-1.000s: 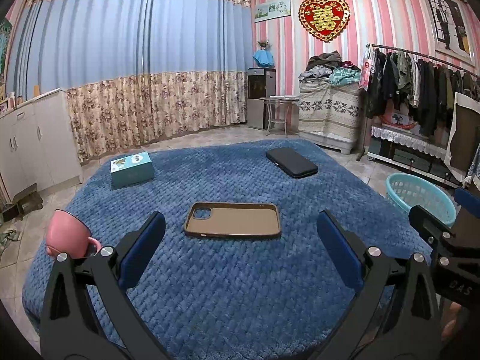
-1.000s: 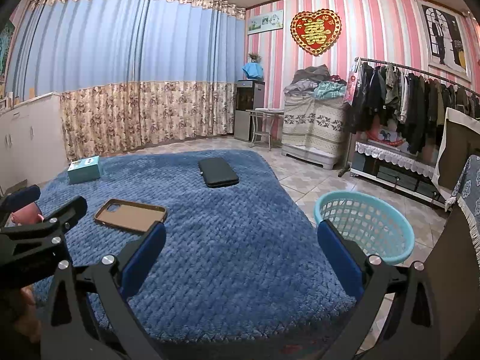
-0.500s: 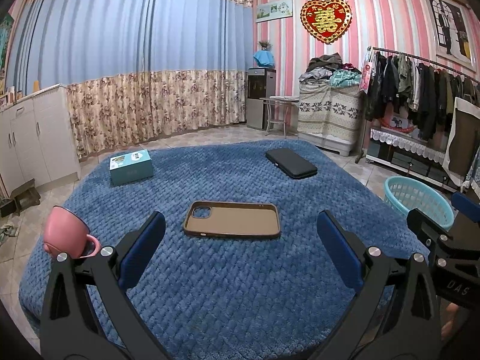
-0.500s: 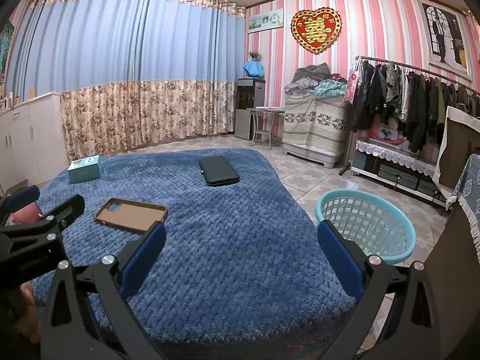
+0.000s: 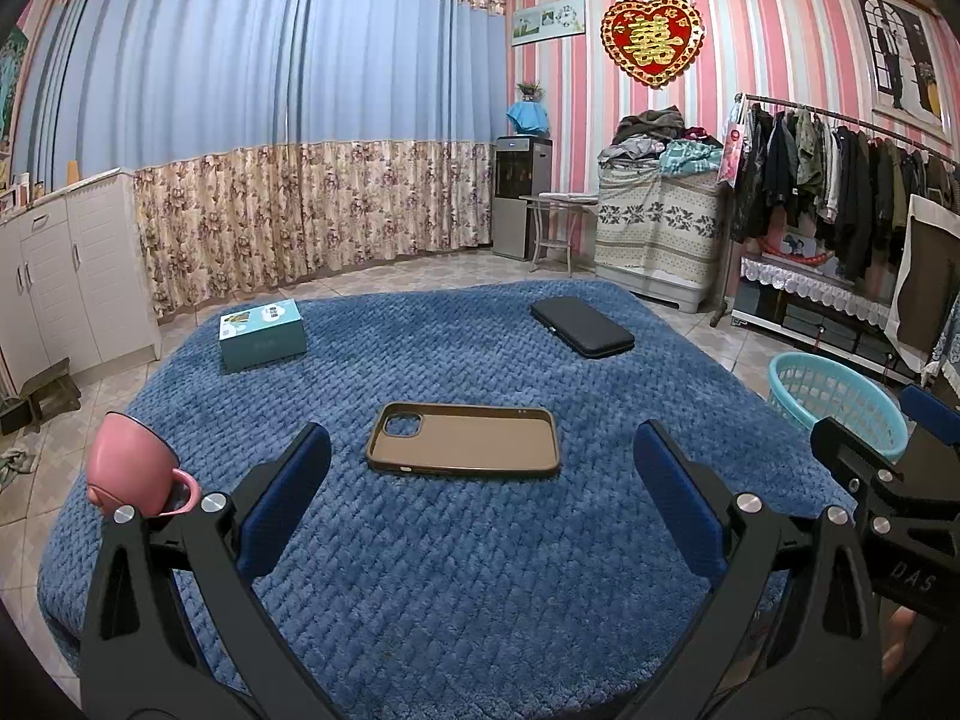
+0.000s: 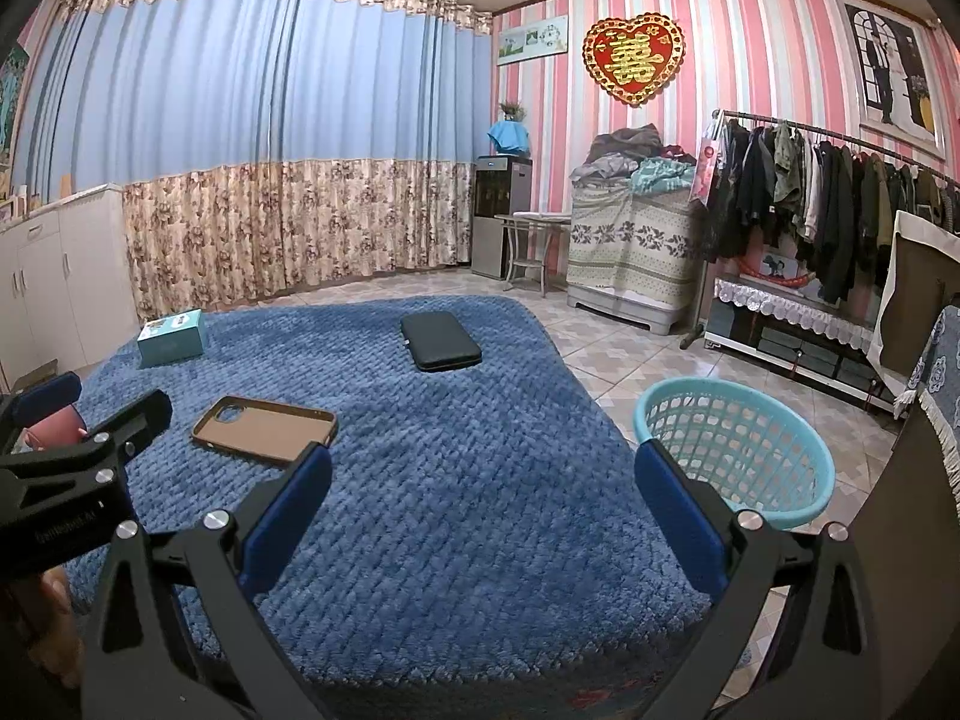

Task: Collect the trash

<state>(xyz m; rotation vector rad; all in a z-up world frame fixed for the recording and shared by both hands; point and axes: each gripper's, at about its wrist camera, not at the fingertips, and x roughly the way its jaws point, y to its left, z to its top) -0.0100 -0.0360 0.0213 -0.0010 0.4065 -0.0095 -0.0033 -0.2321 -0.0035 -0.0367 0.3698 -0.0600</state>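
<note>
Left gripper [image 5: 480, 489] jaws spread, empty, above blanket [image 5: 468, 570] near edge. Phone case [image 5: 463, 439] mid-blanket, bare room around. Right gripper [image 6: 480, 489] jaws spread, empty. Laundry basket [image 6: 735, 450] off right edge, apparently on floor.

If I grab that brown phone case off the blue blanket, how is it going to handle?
The phone case looks like an empty thin shell lying open side up, so probably light and somewhat bendy. It lies flat on the plush blanket, so a claw finger may have to press into the pile to get under an edge. Its smooth rim might slip.
</note>
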